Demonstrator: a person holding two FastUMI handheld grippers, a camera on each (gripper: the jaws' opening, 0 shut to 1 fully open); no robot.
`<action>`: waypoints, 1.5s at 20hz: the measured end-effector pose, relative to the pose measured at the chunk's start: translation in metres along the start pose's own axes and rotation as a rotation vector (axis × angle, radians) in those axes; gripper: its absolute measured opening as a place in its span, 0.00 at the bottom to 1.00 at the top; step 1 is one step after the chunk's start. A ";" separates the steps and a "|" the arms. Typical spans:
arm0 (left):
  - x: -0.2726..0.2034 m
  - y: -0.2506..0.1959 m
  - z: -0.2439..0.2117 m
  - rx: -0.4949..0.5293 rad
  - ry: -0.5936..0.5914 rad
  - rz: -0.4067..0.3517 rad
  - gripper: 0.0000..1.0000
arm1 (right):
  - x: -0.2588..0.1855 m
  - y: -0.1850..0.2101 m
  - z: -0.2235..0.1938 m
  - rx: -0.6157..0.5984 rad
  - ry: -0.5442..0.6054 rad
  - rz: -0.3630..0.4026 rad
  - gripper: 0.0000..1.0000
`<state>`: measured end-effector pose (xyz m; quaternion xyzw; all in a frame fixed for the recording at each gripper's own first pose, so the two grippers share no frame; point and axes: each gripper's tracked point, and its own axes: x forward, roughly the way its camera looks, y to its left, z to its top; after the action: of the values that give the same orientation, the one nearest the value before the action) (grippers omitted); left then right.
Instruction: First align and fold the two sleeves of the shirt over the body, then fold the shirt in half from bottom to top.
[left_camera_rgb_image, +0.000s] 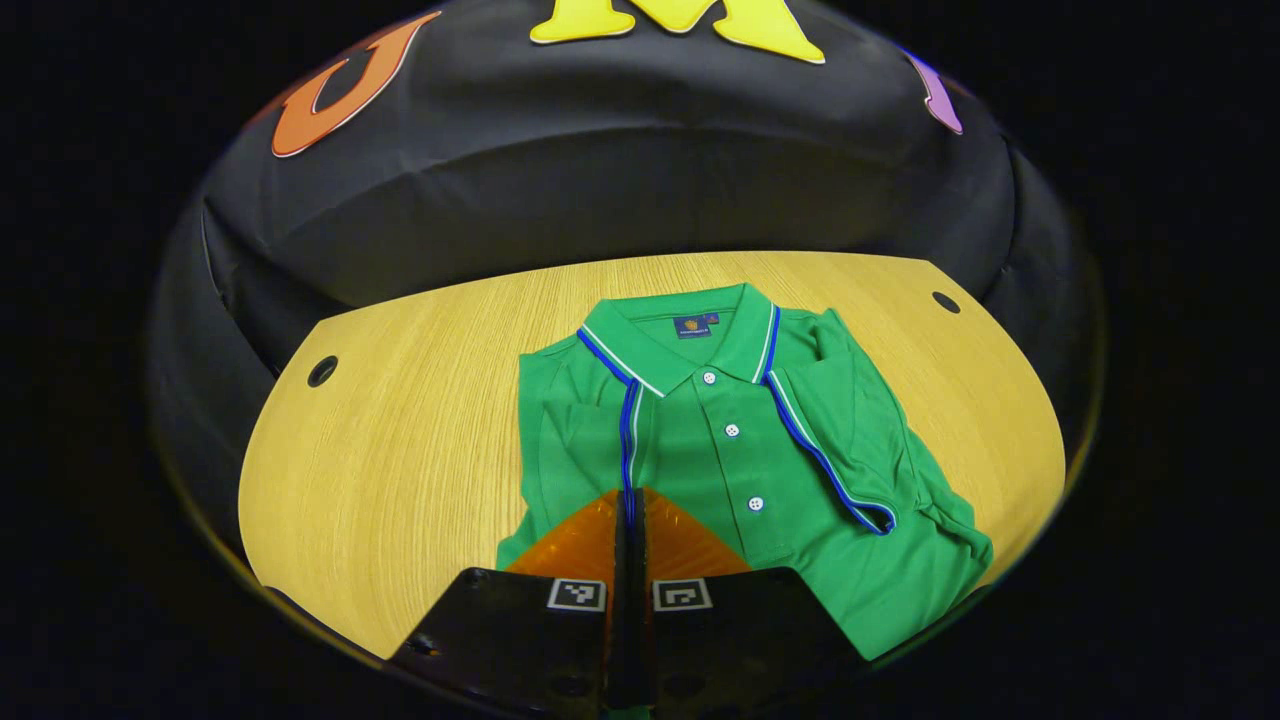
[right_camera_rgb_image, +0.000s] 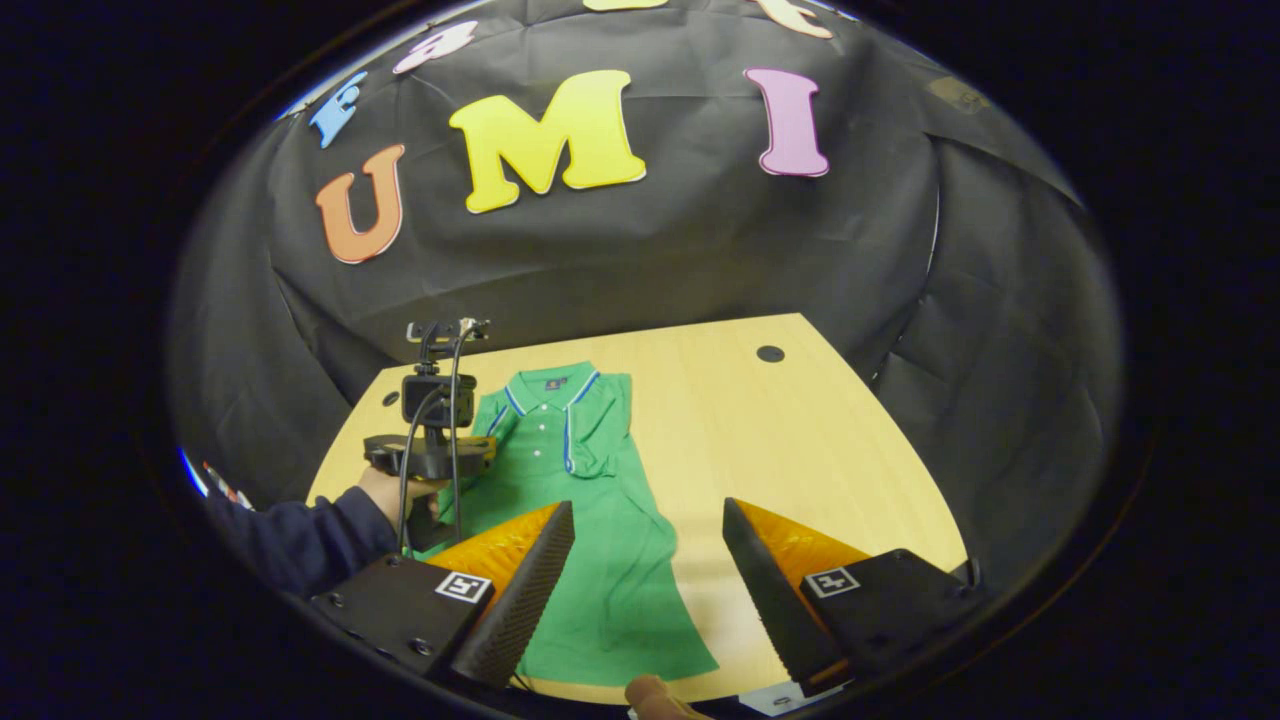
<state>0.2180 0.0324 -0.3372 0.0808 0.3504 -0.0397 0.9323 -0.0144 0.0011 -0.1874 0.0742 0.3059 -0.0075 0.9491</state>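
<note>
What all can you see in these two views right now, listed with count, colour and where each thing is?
polo shirt: one, green with blue and white trim, flat on the table, collar toward the booth wall, both sleeves folded over the body.
shirt buttons: three, white, down the placket below the collar.
table: one, light wood, under the shirt.
table holes: two, dark, near the far corners.
booth wall: one, black cloth, behind the table.
left hand-held gripper: one, fingers closed together over the shirt's left sleeve.
right hand-held gripper: one, open above the shirt's lower edge.
person's hand: one, dark blue sleeve, holding the left hand-held gripper.
</note>
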 end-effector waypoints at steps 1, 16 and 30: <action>0.001 -0.004 -0.002 -0.011 0.005 -0.016 0.04 | -0.001 -0.001 -0.002 -0.002 0.003 0.000 0.92; -0.103 0.028 -0.032 -0.128 -0.087 0.009 0.99 | 0.000 -0.008 -0.042 -0.079 0.025 0.023 0.92; -0.231 0.052 -0.225 -0.175 0.115 0.033 0.99 | 0.024 -0.026 -0.183 -0.180 0.344 0.092 0.98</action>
<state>-0.0942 0.1277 -0.3456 0.0067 0.4040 0.0109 0.9147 -0.1026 0.0023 -0.3515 0.0034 0.4593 0.0761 0.8850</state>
